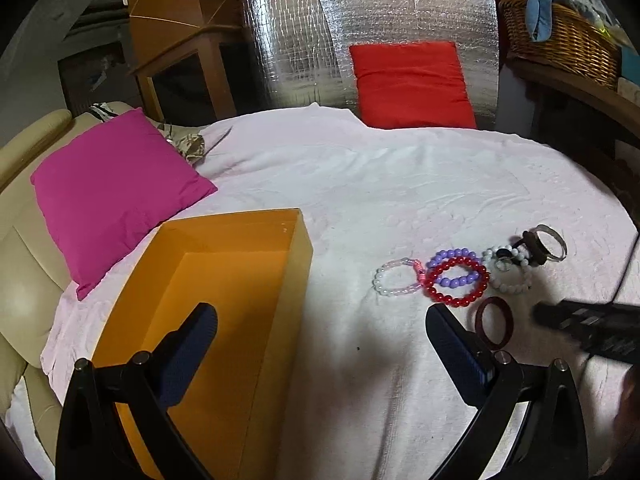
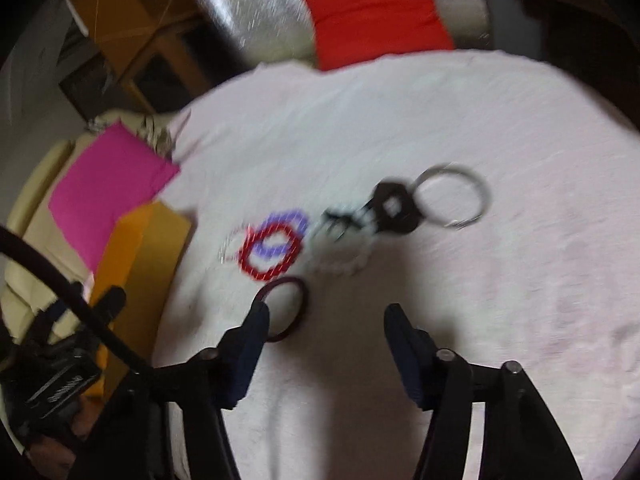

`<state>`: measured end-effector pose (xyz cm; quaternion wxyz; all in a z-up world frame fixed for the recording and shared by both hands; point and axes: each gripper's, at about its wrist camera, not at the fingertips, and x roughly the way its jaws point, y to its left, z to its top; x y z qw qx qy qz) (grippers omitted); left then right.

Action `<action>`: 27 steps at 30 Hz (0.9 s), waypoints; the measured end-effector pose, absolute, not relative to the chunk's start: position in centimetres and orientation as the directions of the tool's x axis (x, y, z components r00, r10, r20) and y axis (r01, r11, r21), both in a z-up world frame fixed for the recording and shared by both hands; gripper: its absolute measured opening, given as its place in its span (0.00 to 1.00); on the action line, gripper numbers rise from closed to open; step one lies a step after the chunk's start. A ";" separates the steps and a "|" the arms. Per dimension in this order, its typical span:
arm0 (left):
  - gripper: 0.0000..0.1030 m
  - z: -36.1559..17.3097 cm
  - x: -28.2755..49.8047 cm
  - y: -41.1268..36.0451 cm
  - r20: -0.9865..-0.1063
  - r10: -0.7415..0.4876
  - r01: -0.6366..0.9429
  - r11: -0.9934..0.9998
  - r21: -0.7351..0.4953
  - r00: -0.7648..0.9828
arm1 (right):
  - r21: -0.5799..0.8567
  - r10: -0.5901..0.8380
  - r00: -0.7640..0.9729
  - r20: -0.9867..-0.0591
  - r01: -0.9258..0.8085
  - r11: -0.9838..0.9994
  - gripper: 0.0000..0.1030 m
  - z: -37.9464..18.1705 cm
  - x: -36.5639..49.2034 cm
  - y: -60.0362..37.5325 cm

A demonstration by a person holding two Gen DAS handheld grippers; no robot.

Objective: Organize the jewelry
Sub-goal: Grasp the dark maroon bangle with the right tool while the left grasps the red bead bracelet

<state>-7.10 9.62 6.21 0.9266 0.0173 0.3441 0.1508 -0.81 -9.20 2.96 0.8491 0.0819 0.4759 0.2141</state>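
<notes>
Several bracelets lie in a cluster on the pale pink cloth (image 1: 400,184): a clear-and-pink bead one (image 1: 396,278), a red bead one (image 1: 457,282) over a purple bead one (image 1: 454,266), a white bead one (image 1: 508,274), a dark red bangle (image 1: 495,322) and a silver ring with a dark piece (image 1: 550,242). An open orange box (image 1: 224,304) sits to their left. My left gripper (image 1: 322,326) is open and empty between the box and the bracelets. My right gripper (image 2: 326,320) is open and empty, its left finger over the dark red bangle (image 2: 294,304). The right wrist view is blurred.
A magenta cushion (image 1: 116,192) lies left of the box on a beige sofa (image 1: 24,248). A red cushion (image 1: 412,84) leans on silver foil (image 1: 296,48) at the back. A wicker basket (image 1: 560,36) stands on a shelf at the back right.
</notes>
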 end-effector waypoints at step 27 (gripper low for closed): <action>0.72 2.3 0.0 4.1 -0.746 0.062 0.008 0.996 0.090 0.663 | 0.326 0.362 0.442 -0.821 -0.159 0.932 0.06 0.7 0.2 -12.2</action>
